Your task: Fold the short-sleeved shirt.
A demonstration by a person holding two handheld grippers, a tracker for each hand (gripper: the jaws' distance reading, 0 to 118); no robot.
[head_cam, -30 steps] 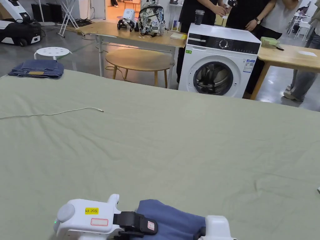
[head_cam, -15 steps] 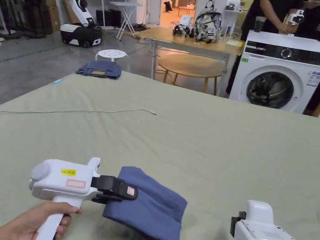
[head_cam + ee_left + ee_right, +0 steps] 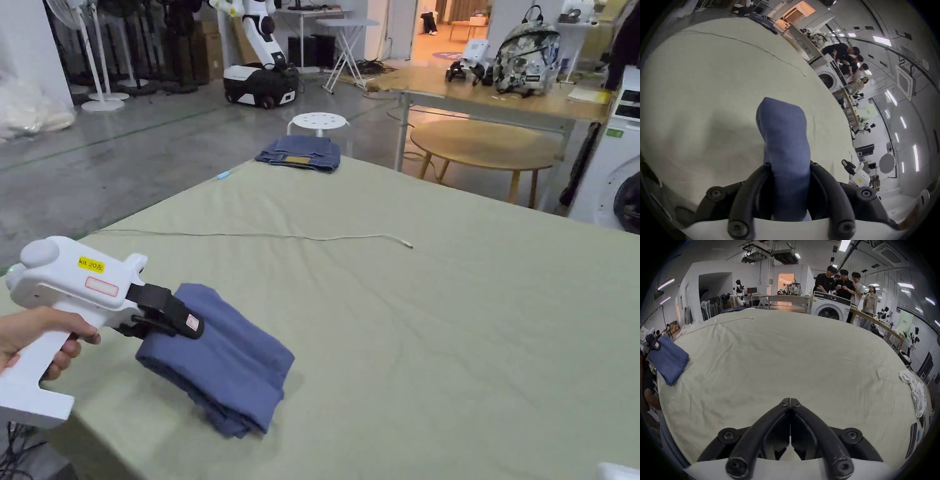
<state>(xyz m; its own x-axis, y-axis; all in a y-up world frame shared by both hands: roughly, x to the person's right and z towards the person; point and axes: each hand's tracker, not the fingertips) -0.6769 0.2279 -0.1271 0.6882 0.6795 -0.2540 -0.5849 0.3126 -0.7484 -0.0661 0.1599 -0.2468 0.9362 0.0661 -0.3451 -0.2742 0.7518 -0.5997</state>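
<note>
Shirt: the folded blue short-sleeved shirt (image 3: 219,359) is a thick soft bundle near the left front corner of the wide table covered in pale green cloth (image 3: 406,325); its far end sags toward the cloth, and whether it touches cannot be told.
Left gripper: the white-bodied left gripper with black jaws (image 3: 172,315), held in a hand (image 3: 34,337), has both jaws pressed on one end of the bundle; the left gripper view shows the blue fabric (image 3: 786,146) squeezed between them (image 3: 790,167).
Right gripper: in the right gripper view the right gripper (image 3: 790,400) has its black jaws closed tip to tip with nothing between, over the cloth near the table's front edge, well apart from the shirt (image 3: 667,360).
Containers: the white front-loading washing machine (image 3: 830,309) stands beyond the table's far edge; its round door is dark and its contents cannot be told.
Head view extras: folded blue denim jeans (image 3: 301,153) at the table's far left corner, a thin white cable (image 3: 262,236) lying across the cloth, a round wooden table (image 3: 494,147) behind.
Right gripper view extras: a heap of crumpled white garments (image 3: 802,394) at the table's right edge, and several people (image 3: 844,287) standing behind the washing machine.
Left gripper view extras: the right gripper (image 3: 847,165) beyond the table's edge, small and far off.
</note>
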